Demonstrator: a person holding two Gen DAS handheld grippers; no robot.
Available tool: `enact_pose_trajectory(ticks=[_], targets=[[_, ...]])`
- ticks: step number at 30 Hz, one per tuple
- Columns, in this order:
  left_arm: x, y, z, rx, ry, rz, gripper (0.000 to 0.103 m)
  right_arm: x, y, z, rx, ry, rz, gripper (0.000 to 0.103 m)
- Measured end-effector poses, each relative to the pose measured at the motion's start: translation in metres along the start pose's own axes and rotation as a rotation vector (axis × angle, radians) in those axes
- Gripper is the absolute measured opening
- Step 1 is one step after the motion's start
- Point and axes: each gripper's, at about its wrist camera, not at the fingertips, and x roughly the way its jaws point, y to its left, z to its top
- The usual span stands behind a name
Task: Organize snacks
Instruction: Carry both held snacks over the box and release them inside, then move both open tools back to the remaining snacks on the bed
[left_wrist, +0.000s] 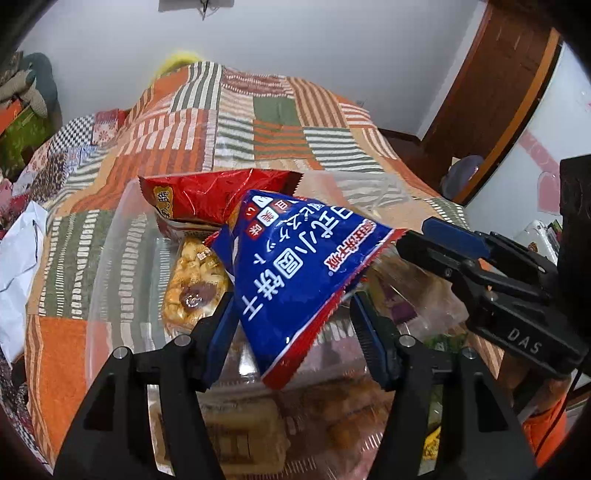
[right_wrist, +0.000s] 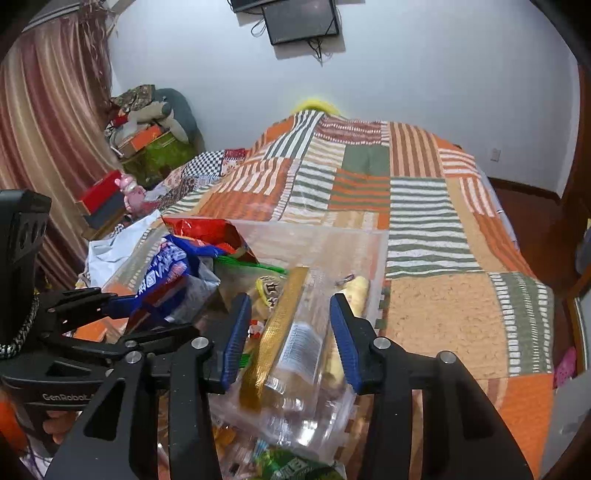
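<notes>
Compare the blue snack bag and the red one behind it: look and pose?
The blue snack bag carries white lettering and stands tilted on a corner between the left gripper's fingers; the red snack bag is shiny, crinkled and lies flatter behind it. Both are over the clear plastic bin.

A bed under a patchwork cover (right_wrist: 369, 192) of orange, green and white stripes filled the middle of the frame. Behind it stood a plain pale wall (right_wrist: 406, 74) with a dark screen (right_wrist: 301, 20) at top centre. Pinkish-brown curtains (right_wrist: 44, 129) hung at the left; a brown wooden door frame (left_wrist: 491, 99) rose at the right.
</notes>
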Motion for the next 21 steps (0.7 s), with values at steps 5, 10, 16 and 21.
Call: enact_pose_trajectory(ticks=[5,10,16,21], targets=[[-0.021,-0.013,-0.01,0.058,-0.044,0.007,0.066,-0.017,0.002,-0.002,0.005,-0.022,-0.007,0.047],[-0.041,-0.016,-0.02,0.082,-0.077,0.029,0.066,-0.038,0.003,-0.006,0.017,-0.061,-0.02,0.055],[-0.069,-0.01,-0.034,0.066,-0.105,0.054,0.066,-0.063,0.007,-0.019,0.02,-0.098,-0.05,0.064],[-0.09,-0.004,-0.049,0.066,-0.126,0.083,0.069,-0.079,0.013,-0.031,0.012,-0.101,-0.055,0.064]])
